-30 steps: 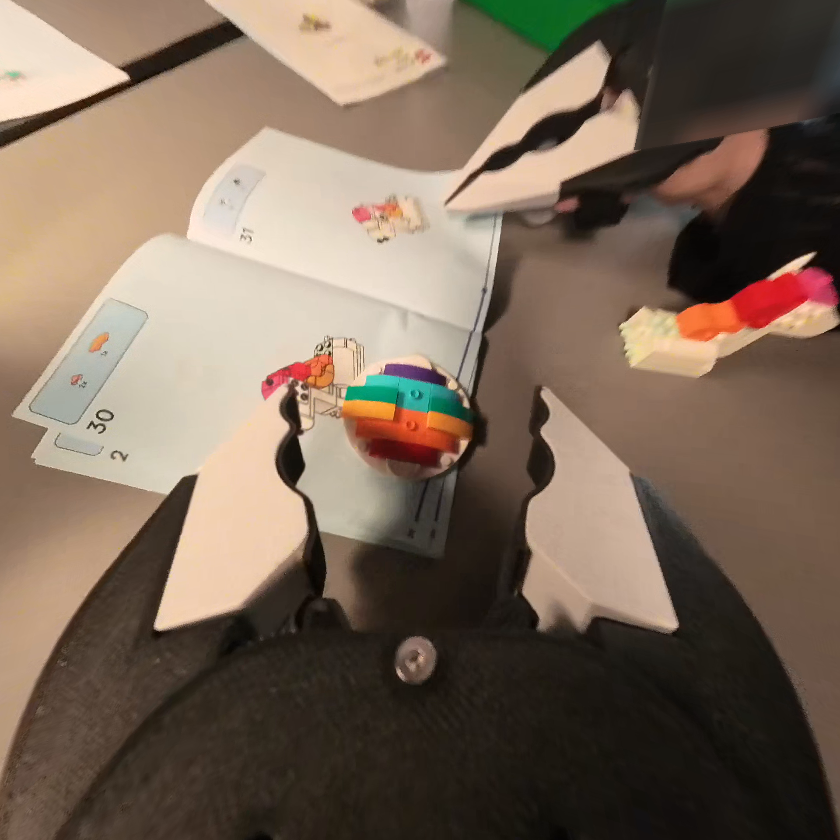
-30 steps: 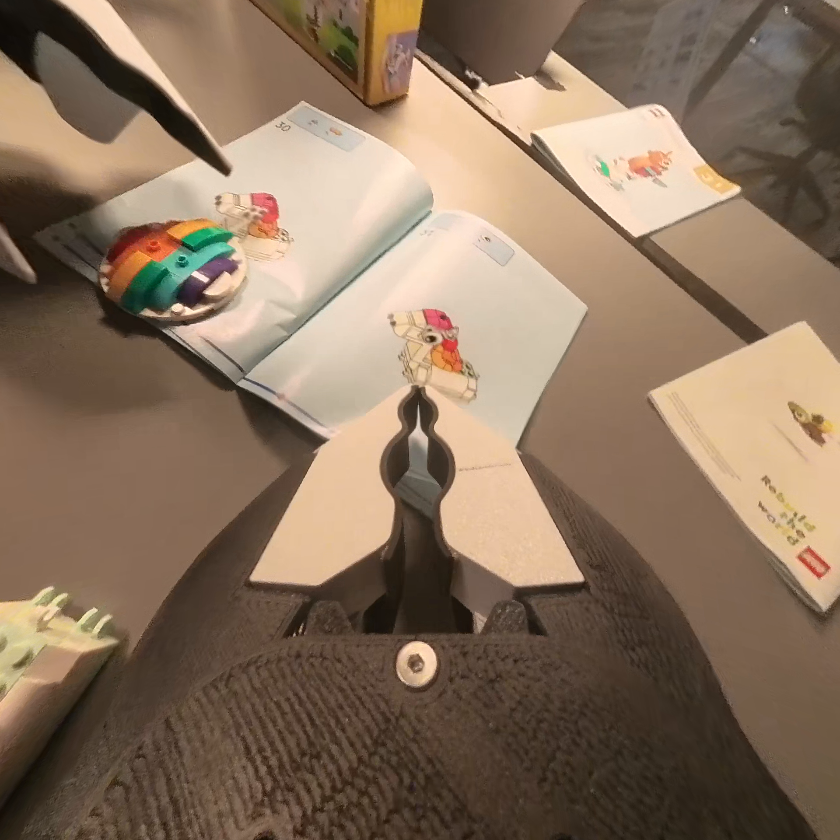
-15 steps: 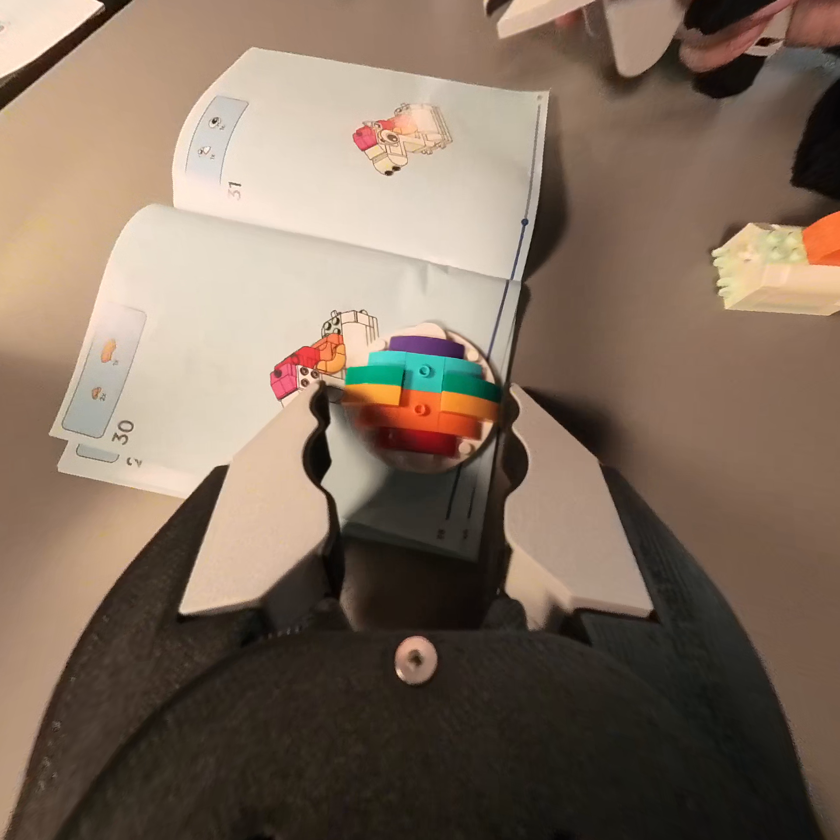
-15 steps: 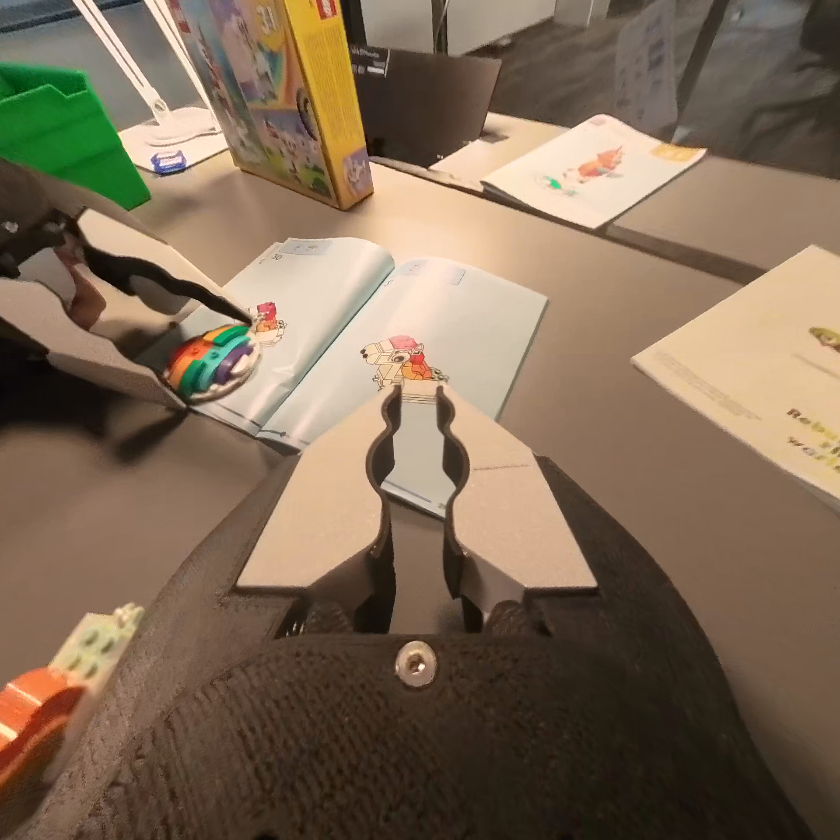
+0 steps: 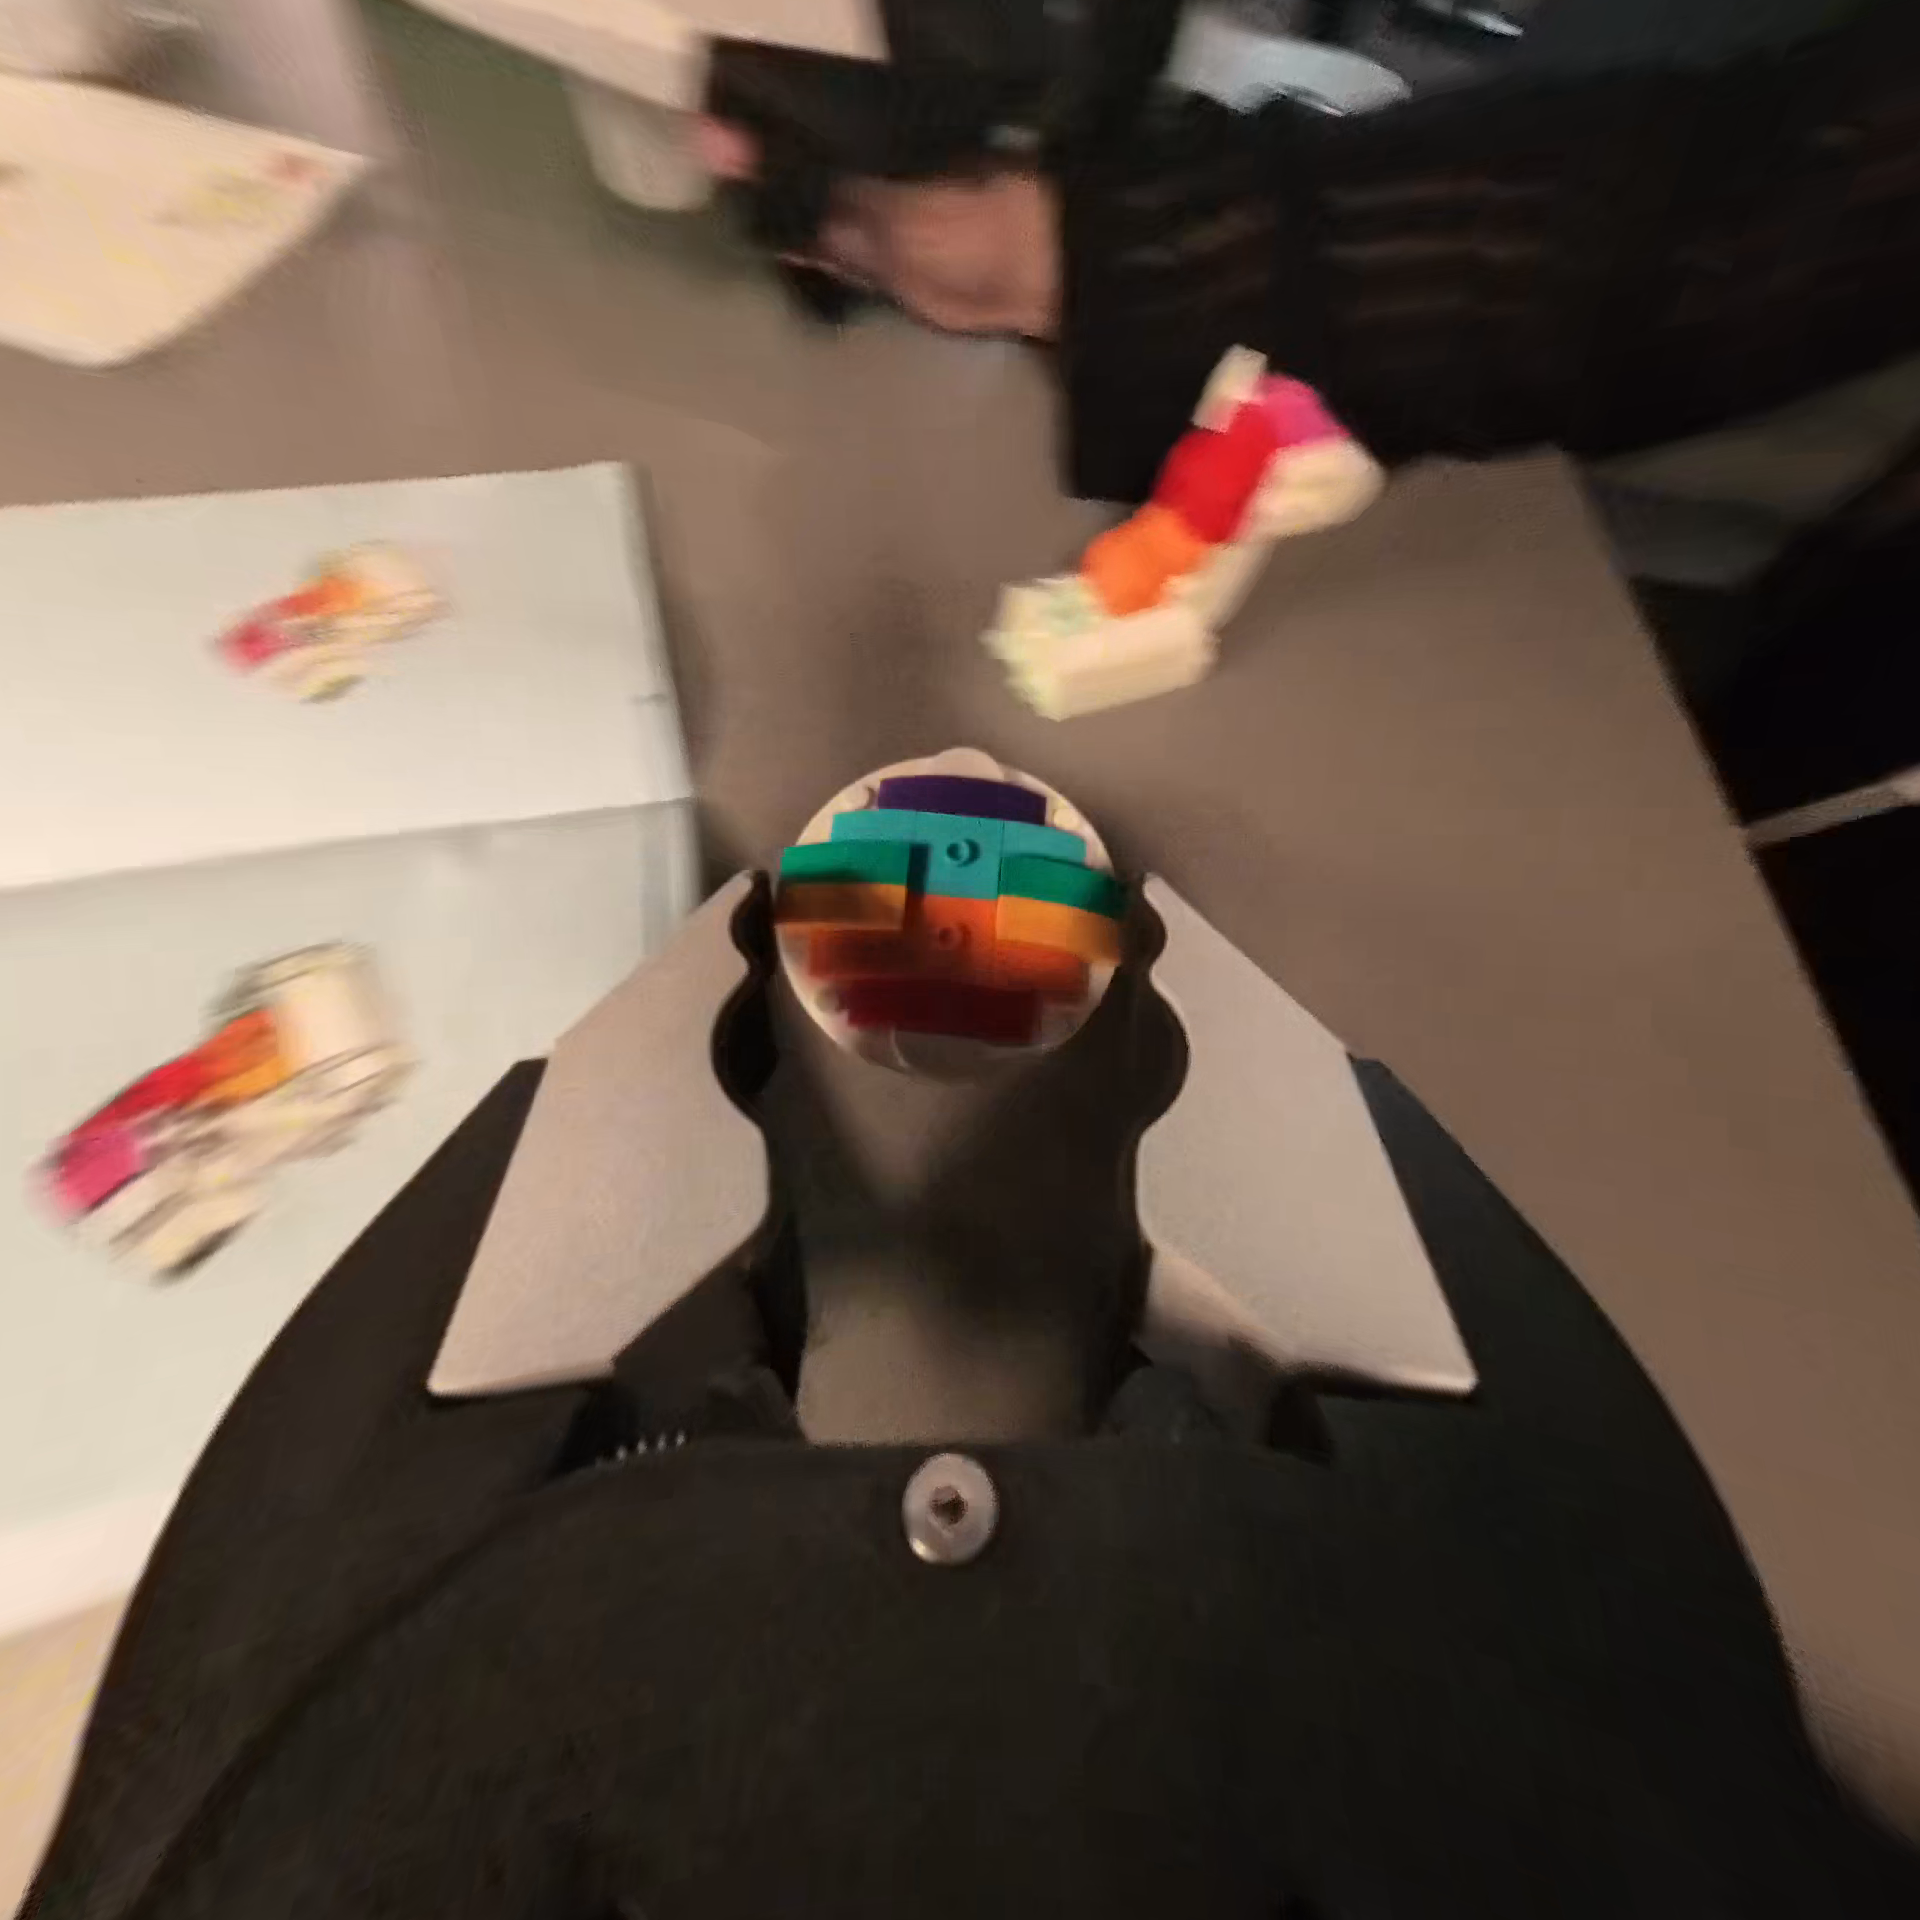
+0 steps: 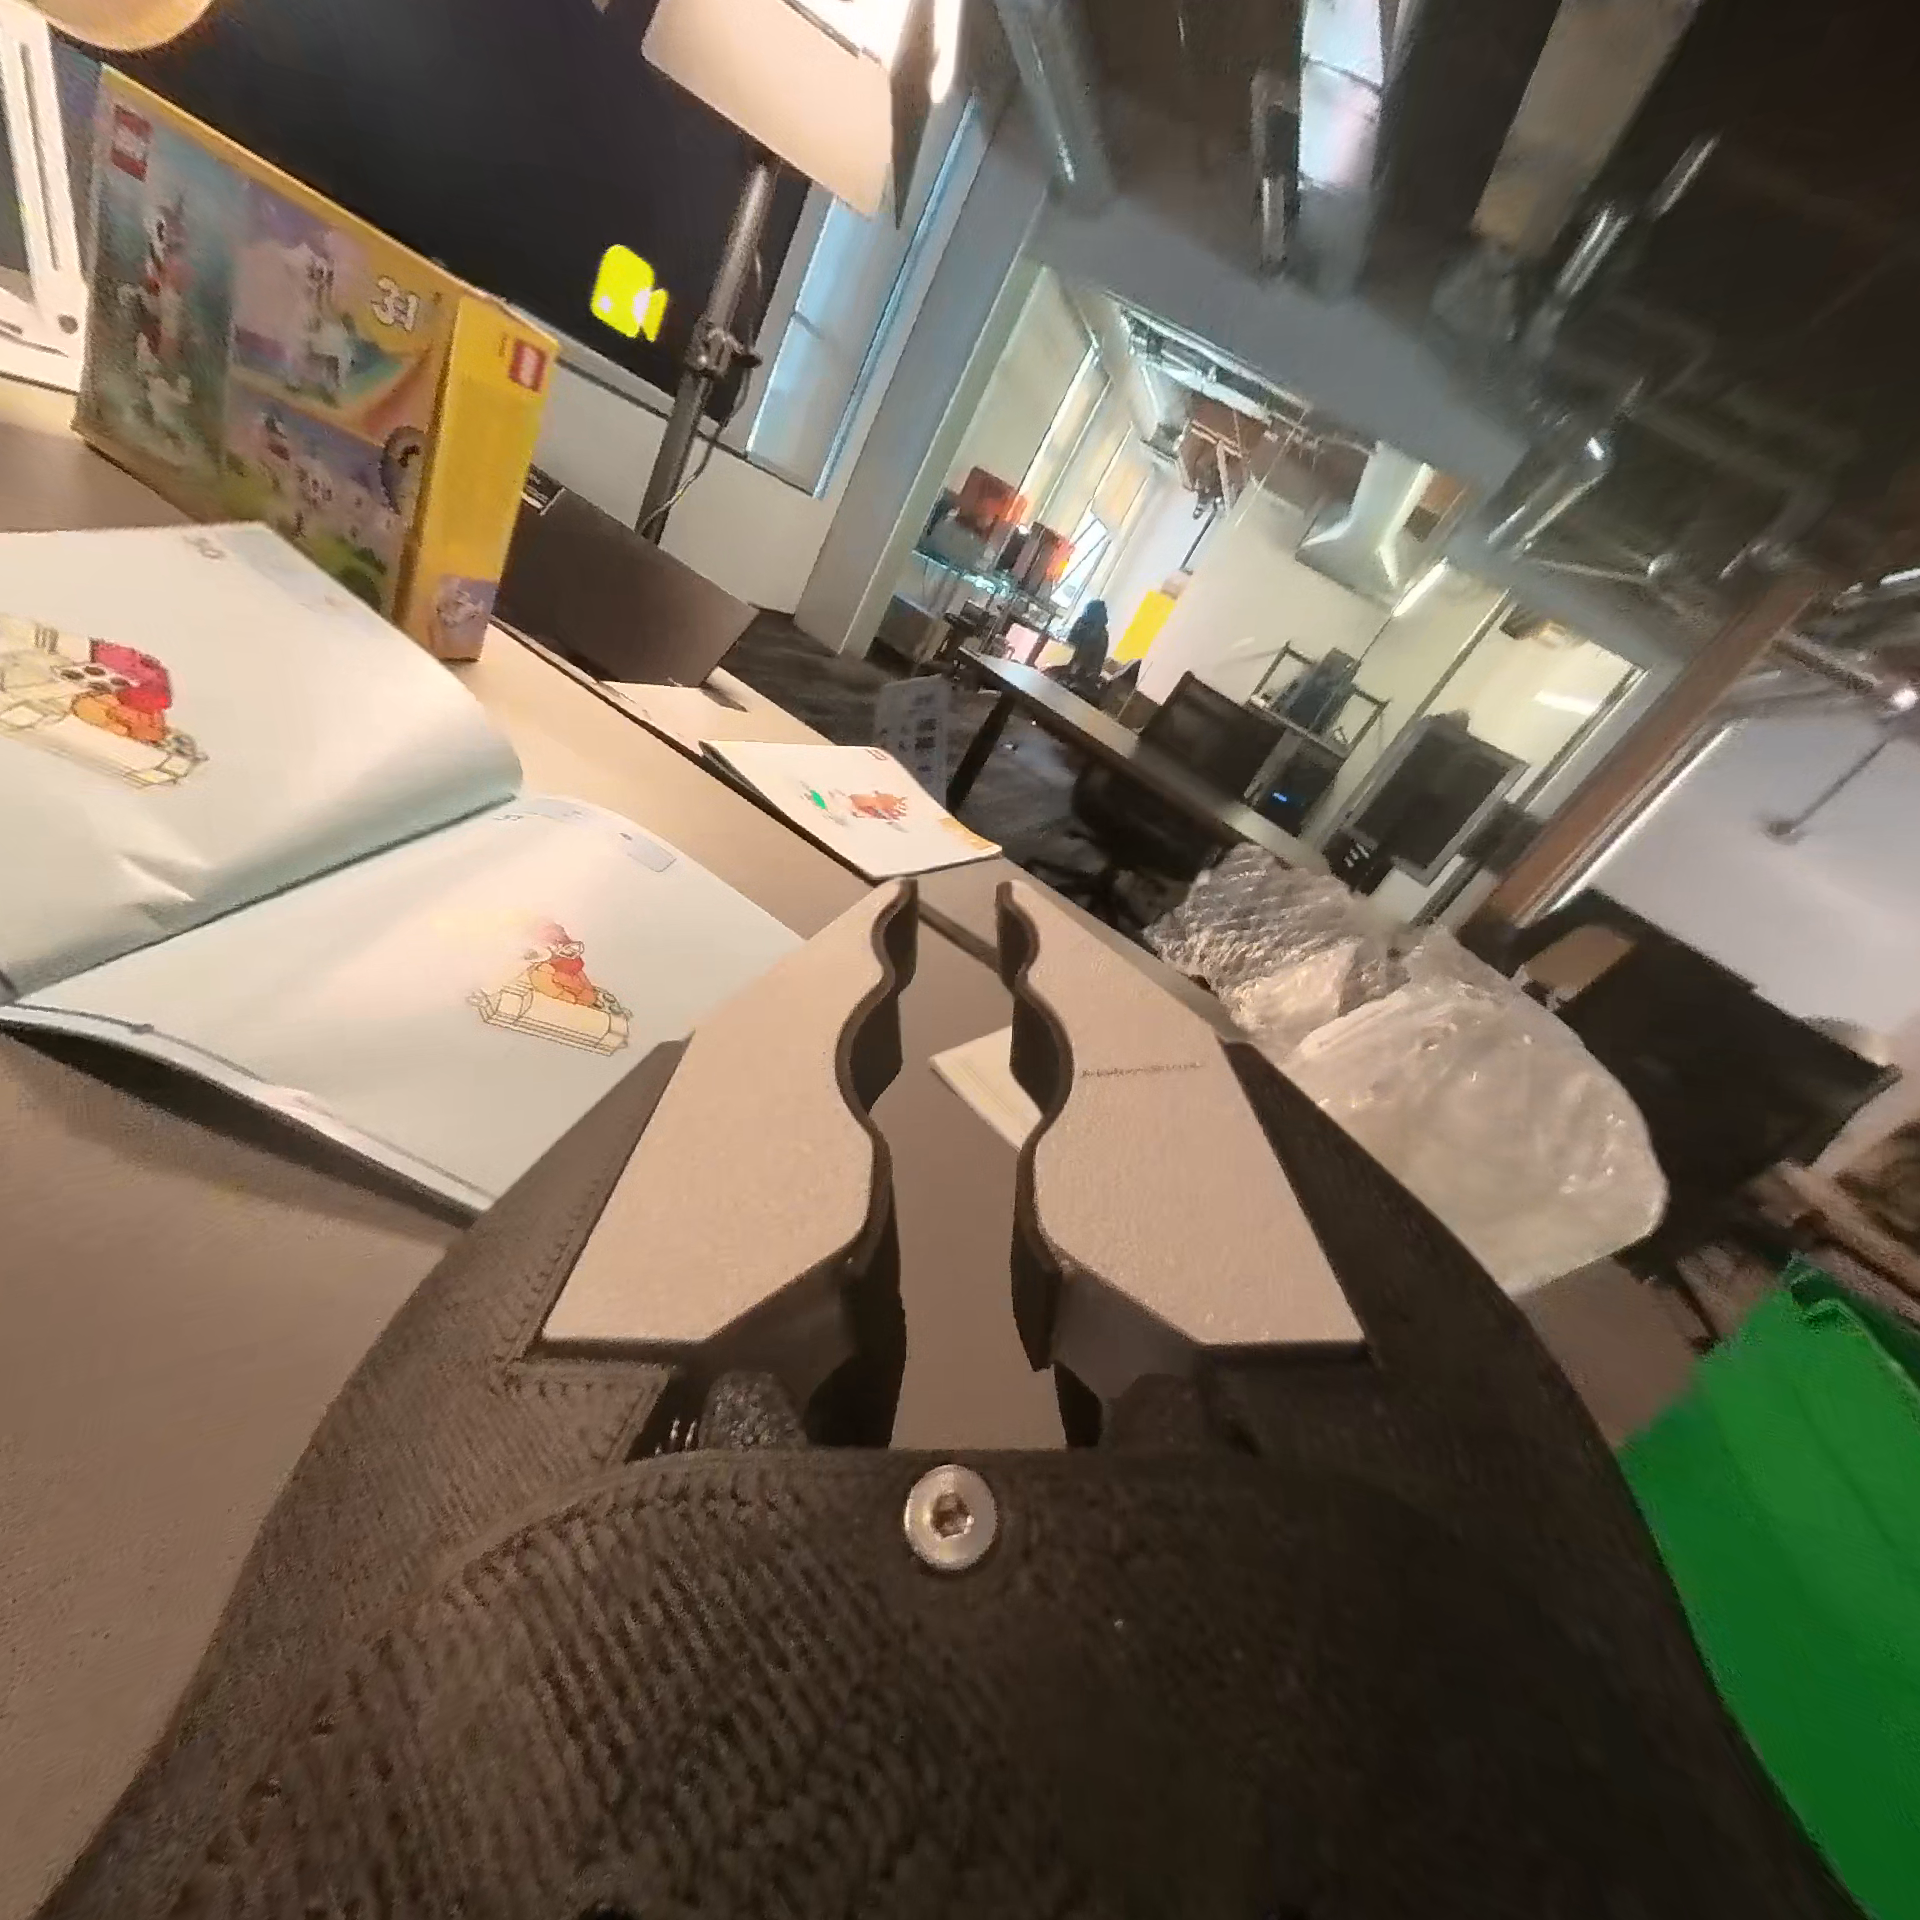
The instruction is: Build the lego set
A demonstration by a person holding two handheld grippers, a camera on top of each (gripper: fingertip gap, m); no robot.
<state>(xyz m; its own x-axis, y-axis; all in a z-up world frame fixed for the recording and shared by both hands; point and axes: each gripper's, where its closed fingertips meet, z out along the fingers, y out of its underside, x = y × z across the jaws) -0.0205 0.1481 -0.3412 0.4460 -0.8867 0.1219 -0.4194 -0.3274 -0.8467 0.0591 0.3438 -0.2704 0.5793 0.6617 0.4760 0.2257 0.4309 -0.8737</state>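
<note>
Progress looks partial: two sub-assemblies exist, and judging by the open instruction booklet (image 5: 312,727) they are not yet joined. One is the round rainbow disc (image 5: 951,925), a white circular plate carrying curved bands of purple, teal, green, yellow-orange, orange and dark red, with a couple of studs showing on top. The left gripper (image 5: 951,909) has its fingers clamped on the disc's two sides, at about 9 and 3 o'clock of the plate, and it appears lifted clear of the grey tabletop (image 5: 1403,935), beside the booklet's right edge. The other is the cream-coloured body piece (image 5: 1153,613), with pale green studs at one end and orange, red and pink bricks stacked along its top; it lies on the tabletop at roughly 1 o'clock from the disc, well apart from it and near the far edge. That view is motion-blurred, so finer brick detail cannot be told.

The right gripper (image 6: 956,904) holds nothing; its fingers stand slightly parted, tilted up toward the room. The set's yellow-edged box (image 6: 312,436) stands at 10 o'clock in its view, behind the booklet. Mating the disc with the body, and later pages, likely remain.
</note>
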